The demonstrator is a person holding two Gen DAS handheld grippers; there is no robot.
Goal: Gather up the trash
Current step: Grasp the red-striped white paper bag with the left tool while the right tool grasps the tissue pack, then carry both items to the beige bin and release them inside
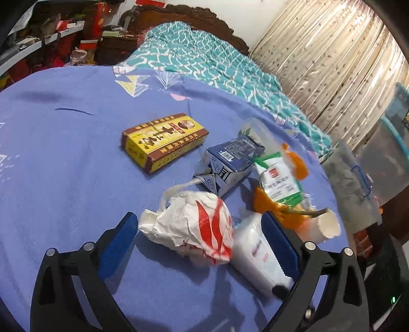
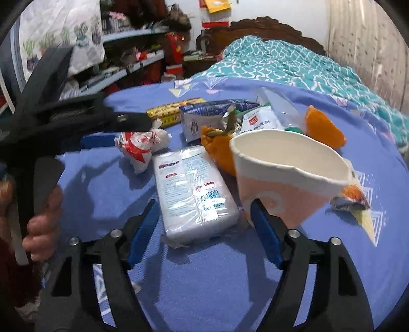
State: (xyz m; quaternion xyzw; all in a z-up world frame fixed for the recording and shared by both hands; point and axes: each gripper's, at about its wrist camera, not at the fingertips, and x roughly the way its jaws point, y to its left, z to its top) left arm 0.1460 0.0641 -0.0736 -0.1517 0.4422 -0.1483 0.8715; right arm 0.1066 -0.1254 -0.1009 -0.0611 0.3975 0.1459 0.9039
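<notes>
The left tongs gape wide around the crumpled wrapper on the bed, the right tongs wide astride the tissue pack; next, probably, both must close.

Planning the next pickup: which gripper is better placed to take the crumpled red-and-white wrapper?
Left. The left gripper already brackets the wrapper with open jaws; the right gripper frames the tissue pack instead.

Both wrist cameras look down at a slant, close over the blue-sheeted bed, facing the carved wooden headboard at 12 o'clock. Both views share the white plastic-wrapped tissue pack, central in the right view, at 5 o'clock in the left.
</notes>
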